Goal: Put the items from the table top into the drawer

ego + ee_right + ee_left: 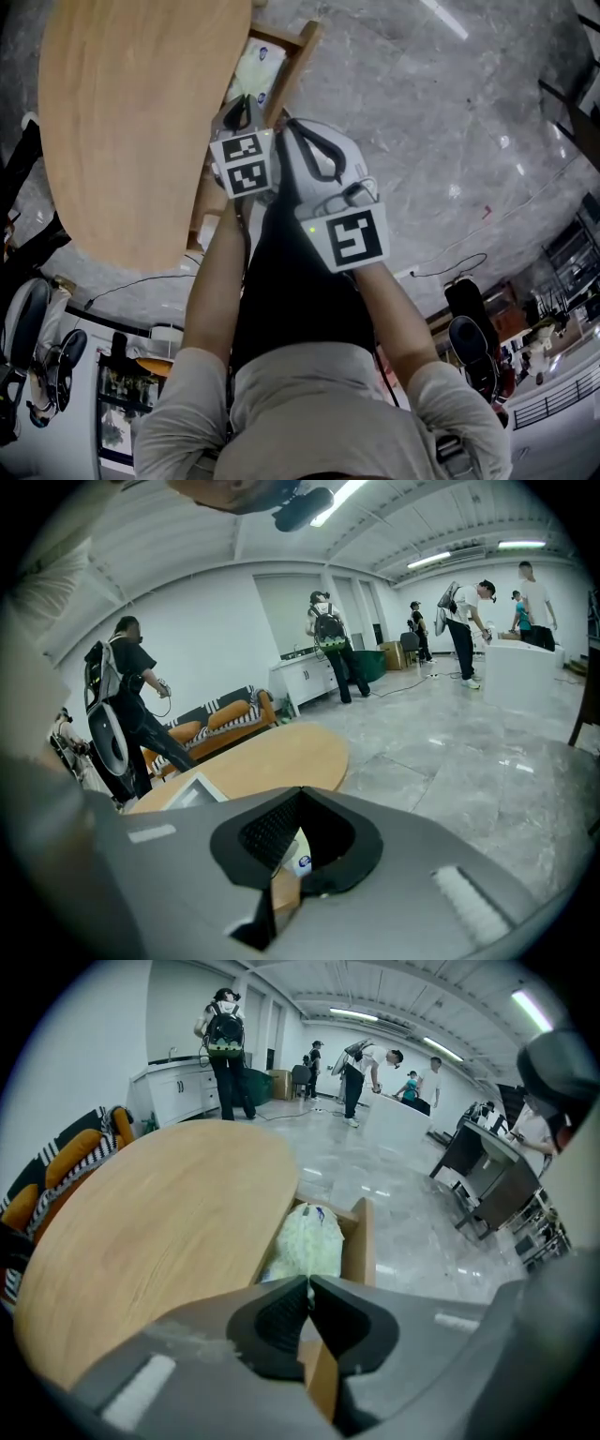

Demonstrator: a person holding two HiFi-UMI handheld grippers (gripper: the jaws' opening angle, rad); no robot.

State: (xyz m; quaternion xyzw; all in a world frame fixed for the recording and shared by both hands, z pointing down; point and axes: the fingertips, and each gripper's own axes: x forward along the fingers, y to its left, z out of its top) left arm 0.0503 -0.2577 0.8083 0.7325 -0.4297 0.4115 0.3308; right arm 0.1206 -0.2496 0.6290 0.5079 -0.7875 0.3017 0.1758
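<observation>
Left tongs (308, 1281) closed empty, right tongs (301, 791) closed, pale packet (305, 1238) in open drawer (360, 1241)

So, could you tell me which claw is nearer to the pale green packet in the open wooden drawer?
Left. The left claw hangs right by the pale green packet; the right claw sits farther back.

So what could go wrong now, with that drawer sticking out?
1. The pale puffy packet looks heaped in the open drawer; it might catch under the wooden table top when the drawer is pushed in.
2. The left gripper and right gripper, both shut, hang close together above the drawer and could bump each other.
</observation>
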